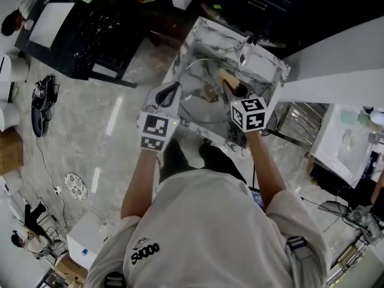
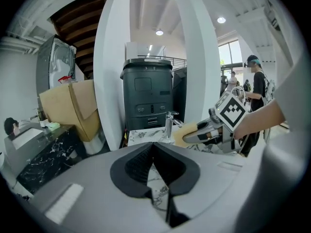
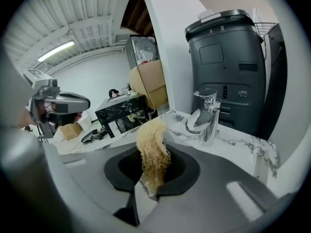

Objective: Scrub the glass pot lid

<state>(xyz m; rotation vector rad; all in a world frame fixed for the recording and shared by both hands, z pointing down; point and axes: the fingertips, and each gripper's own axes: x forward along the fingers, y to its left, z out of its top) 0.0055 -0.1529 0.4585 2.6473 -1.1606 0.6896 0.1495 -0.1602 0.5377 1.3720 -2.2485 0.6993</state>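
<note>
The lid (image 1: 201, 102) stands tilted in the marble sink (image 1: 201, 30), below the tap (image 1: 244, 54). The left gripper (image 1: 170, 93) has its jaws pressed together on the lid's left rim. The right gripper (image 1: 233, 87) is clamped on a tan fibrous scrubber (image 3: 152, 154), held over the lid's far right side.

White T-shirt (image 1: 204, 221), black lettering
</note>
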